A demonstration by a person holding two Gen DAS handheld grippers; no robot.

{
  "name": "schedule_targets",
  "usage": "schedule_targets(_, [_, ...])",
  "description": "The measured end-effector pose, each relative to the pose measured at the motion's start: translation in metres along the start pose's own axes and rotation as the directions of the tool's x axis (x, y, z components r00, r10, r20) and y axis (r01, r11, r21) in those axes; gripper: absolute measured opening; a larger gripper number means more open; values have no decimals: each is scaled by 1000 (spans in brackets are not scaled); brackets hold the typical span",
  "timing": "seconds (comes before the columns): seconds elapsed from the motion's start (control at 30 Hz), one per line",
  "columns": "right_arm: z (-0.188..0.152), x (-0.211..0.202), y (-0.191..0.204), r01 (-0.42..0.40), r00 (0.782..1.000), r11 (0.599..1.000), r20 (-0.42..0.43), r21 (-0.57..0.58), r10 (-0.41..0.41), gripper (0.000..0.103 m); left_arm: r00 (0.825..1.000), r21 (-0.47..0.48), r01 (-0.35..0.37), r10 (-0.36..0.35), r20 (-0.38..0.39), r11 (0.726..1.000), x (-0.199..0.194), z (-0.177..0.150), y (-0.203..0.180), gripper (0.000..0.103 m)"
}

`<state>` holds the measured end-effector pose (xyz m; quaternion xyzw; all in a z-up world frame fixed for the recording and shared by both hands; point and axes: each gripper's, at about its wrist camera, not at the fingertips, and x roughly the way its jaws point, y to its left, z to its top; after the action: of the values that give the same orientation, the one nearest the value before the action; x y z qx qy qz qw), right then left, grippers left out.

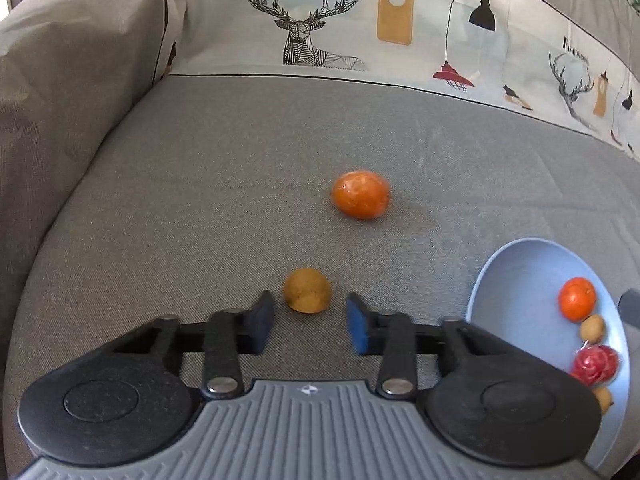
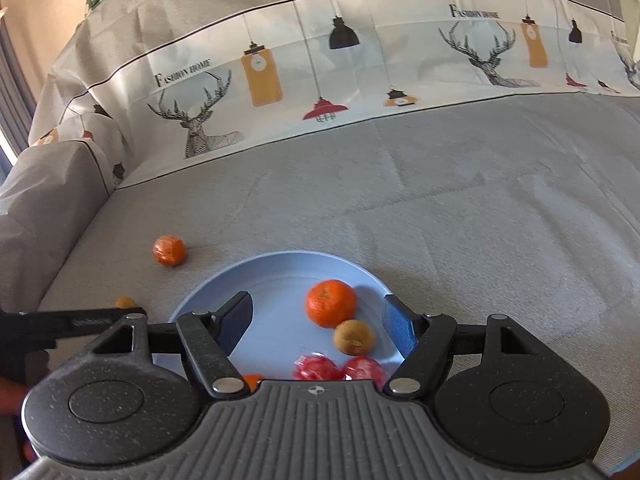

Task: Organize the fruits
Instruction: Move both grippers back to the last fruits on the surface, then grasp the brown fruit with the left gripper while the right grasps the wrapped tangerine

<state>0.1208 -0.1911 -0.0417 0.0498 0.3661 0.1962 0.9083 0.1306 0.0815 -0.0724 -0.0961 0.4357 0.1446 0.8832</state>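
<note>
A small brown round fruit (image 1: 307, 290) lies on the grey sofa seat just ahead of my open left gripper (image 1: 310, 320), between its fingertips but untouched. An orange (image 1: 361, 195) lies farther off. A light blue plate (image 1: 516, 280) at the right holds an orange (image 1: 577, 298), a brown fruit (image 1: 593, 328) and a red wrapped fruit (image 1: 595, 365). My right gripper (image 2: 318, 326) is open and empty above the plate (image 2: 272, 276), which holds an orange (image 2: 331, 303), a brown fruit (image 2: 354, 337) and two red fruits (image 2: 316, 368). The loose orange (image 2: 169, 250) and brown fruit (image 2: 125, 302) show left.
The sofa backrest (image 1: 320, 20) with a deer and lamp print rises behind the seat. A grey armrest (image 1: 72, 80) stands at the left. The left gripper's body (image 2: 60, 326) reaches in at the left of the right wrist view.
</note>
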Motion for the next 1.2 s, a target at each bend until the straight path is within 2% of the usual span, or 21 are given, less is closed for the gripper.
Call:
schedule_targets(0.27, [10,11,37,-65,998,995,12,-82,66,72,1000,-100,13,-10,27,995,-6,2,17,27])
schedule_targets(0.33, [14,17,47,-88,996,991,14,-106,90,65,1000,-140,13,-9,28,990,-6,4,23,27])
schedule_targets(0.4, [20,25,58,-110,994,985,15,-131,112,49,1000,-173,6,-2,24,985,-5,6,28,27])
schedule_targets(0.5, [29,39,74,-142,989,978,12,-154,146,39,1000,-205,2,0,12,979,-2,6,35,27])
schedule_targets(0.67, [44,65,103,-193,981,965,-5,-176,195,40,1000,-194,-5,8,16,981,-1,7,36,27])
schedule_targets(0.8, [51,91,124,-193,981,961,-41,-198,189,51,1000,-203,-7,11,17,979,0,7,37,27])
schedule_targets(1.0, [55,128,153,-199,978,947,-108,-253,177,63,1000,-202,-17,21,19,979,2,6,36,27])
schedule_targets(1.13, [53,148,167,-189,977,942,-145,-277,154,63,1000,-211,-18,22,17,977,2,6,37,27])
schedule_targets(1.2, [51,156,171,-162,981,936,-157,-312,117,60,1000,-214,-18,22,15,977,2,6,37,27])
